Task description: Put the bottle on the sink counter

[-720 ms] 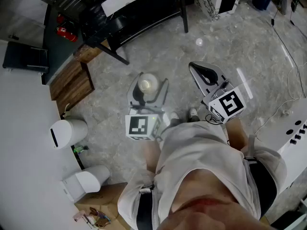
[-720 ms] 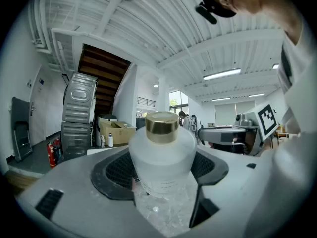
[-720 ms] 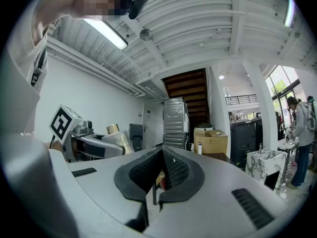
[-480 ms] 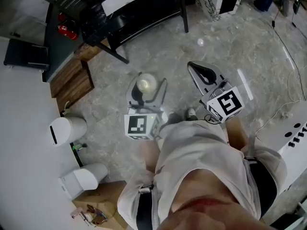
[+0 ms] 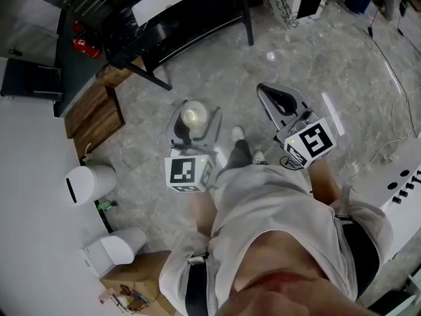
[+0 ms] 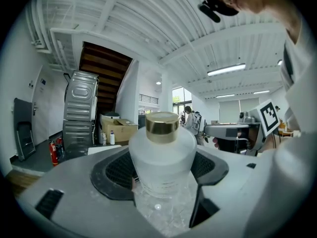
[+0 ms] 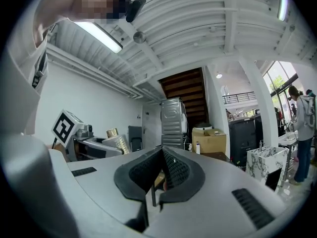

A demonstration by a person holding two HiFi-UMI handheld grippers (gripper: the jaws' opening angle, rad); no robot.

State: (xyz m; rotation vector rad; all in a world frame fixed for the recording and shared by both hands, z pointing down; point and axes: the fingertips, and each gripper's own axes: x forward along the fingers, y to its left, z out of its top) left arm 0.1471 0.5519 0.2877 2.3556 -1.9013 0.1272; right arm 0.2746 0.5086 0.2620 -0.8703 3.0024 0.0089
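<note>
L claw [image 5: 193,120] is clamped on the bottle [image 5: 195,116]. It has a frosted body w/ a gold cap [image 6: 162,123] and sits upright. Pads press both sides of the body, jaws spread wide to fit it. Bottle's in the air over the bare stone floor [image 5: 316,58], near you, nothing under it.

R claw [image 5: 265,94] is closed & empty, pads together. It's just right of the L one, not touching the bottle.

Status imo: pickup done, you're mid-carry. Left to do: reach the sink counter, set the bottle down upright, let go.

No counter near the claws in head view. The marbled unit [image 7: 266,168] far right in the right gripper view might be it, can't confirm.
</note>
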